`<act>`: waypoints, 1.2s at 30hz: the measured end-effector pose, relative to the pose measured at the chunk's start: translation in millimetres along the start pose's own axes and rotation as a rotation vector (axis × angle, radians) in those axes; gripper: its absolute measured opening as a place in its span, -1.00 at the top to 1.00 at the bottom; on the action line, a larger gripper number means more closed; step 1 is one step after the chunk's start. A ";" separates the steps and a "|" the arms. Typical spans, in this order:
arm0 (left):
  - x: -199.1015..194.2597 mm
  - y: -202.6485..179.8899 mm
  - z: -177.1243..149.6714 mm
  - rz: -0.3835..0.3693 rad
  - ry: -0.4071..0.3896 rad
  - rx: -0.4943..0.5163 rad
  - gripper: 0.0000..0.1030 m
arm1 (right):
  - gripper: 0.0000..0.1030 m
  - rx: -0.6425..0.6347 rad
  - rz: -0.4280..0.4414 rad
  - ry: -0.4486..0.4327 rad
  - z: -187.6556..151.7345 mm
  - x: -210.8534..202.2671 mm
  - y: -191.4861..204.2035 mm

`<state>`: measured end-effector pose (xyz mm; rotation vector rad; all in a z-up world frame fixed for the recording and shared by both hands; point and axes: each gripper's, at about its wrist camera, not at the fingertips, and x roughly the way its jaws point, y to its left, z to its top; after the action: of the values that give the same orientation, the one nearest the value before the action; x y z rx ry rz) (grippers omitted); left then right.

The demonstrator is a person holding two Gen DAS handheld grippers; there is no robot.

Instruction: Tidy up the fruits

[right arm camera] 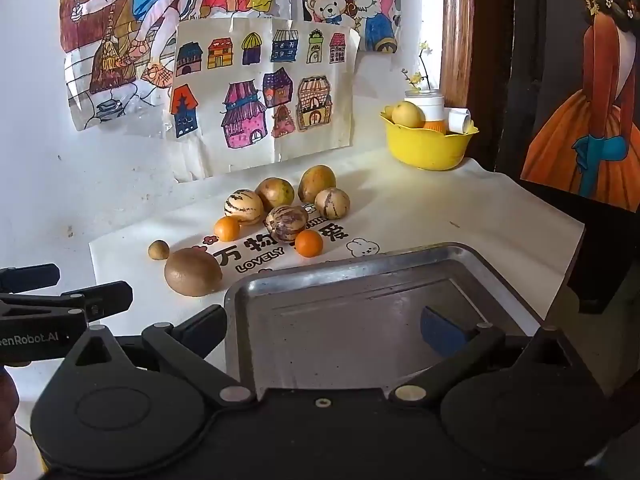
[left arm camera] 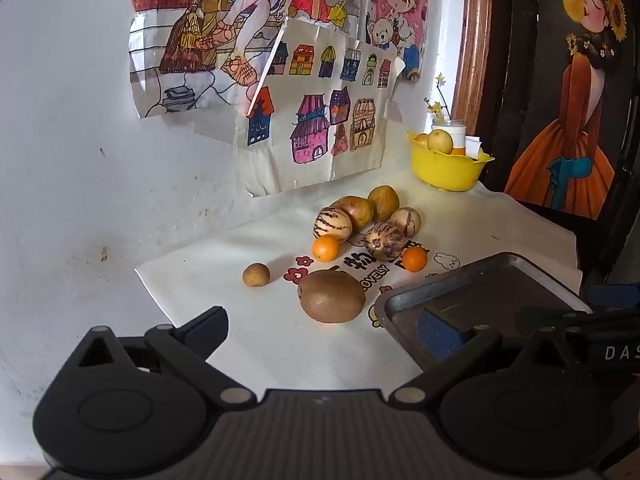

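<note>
My left gripper point(left arm camera: 324, 334) hangs over the near left part of the table point(left arm camera: 280, 352), its jaws spread wide with nothing between them. My right gripper point(right arm camera: 324, 330) has its jaws just as far apart, over the bare metal tray point(right arm camera: 360, 292) that sits at the table's near right edge.

The fruits lie loose on the white cloth point(right arm camera: 460, 208) toward the middle of the table. A kiwi point(left arm camera: 331, 296) is nearest, just beside the tray's left corner, with a small brown round fruit point(left arm camera: 256, 274) (I cannot tell its kind) to its left. Behind them are two small oranges point(left arm camera: 326, 247) and, in a close cluster nearer the wall, three striped melons point(left arm camera: 332, 222) and two plain yellow-brown fruits point(left arm camera: 384, 202).

At the far right corner a yellow bowl point(left arm camera: 448, 168) holds more fruit. Coloured drawings point(right arm camera: 264, 92) hang on the wall behind.
</note>
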<state>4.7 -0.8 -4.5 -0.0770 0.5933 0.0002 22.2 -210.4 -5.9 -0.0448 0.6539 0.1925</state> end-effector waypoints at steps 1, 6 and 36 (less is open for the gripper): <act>0.4 0.1 -0.2 0.000 0.001 -0.001 -0.99 | -0.99 -0.001 -0.001 0.001 -0.2 0.9 -0.2; 2.4 0.9 0.2 0.003 0.005 -0.004 -0.99 | -0.99 0.000 -0.003 0.007 0.5 3.6 -0.9; 4.9 5.1 1.4 0.002 0.008 -0.008 -0.99 | -0.99 0.004 -0.003 0.007 0.6 5.0 -2.3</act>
<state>9.4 4.3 -6.4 -0.0840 0.6011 0.0042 26.9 -211.8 -8.5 -0.0427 0.6609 0.1884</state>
